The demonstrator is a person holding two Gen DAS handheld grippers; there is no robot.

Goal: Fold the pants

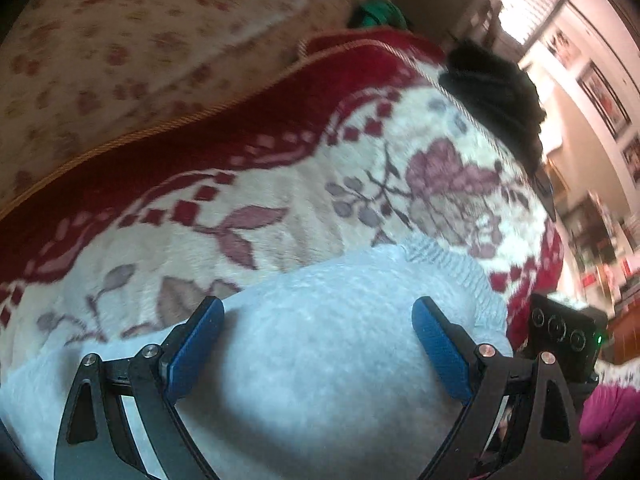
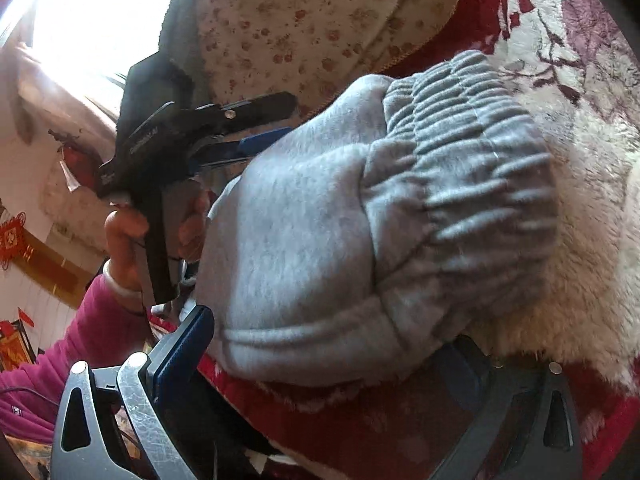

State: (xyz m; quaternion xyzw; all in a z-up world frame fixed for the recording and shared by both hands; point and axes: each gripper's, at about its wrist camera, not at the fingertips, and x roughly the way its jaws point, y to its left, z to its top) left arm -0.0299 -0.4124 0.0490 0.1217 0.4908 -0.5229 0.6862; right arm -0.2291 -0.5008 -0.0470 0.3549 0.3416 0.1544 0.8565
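The grey fleece pants (image 1: 320,340) lie bunched on a red and cream floral blanket (image 1: 248,208). In the left wrist view my left gripper (image 1: 318,320) is open, its blue fingers spread wide just above the grey cloth. In the right wrist view the pants (image 2: 320,240) show their ribbed elastic waistband (image 2: 472,152) at the right. My right gripper (image 2: 332,344) is open, one blue finger at the left of the folded edge, the other partly hidden under the cloth at the right. The left gripper (image 2: 256,128) shows there at the pants' far side, held by a hand.
A beige flower-print quilt (image 1: 120,40) lies beyond the blanket. A black garment (image 1: 496,92) and a green item (image 1: 378,12) lie at the blanket's far edge. The right gripper's black body (image 1: 560,340) is at the pants' right. Shelves and framed pictures (image 1: 604,96) stand at the right.
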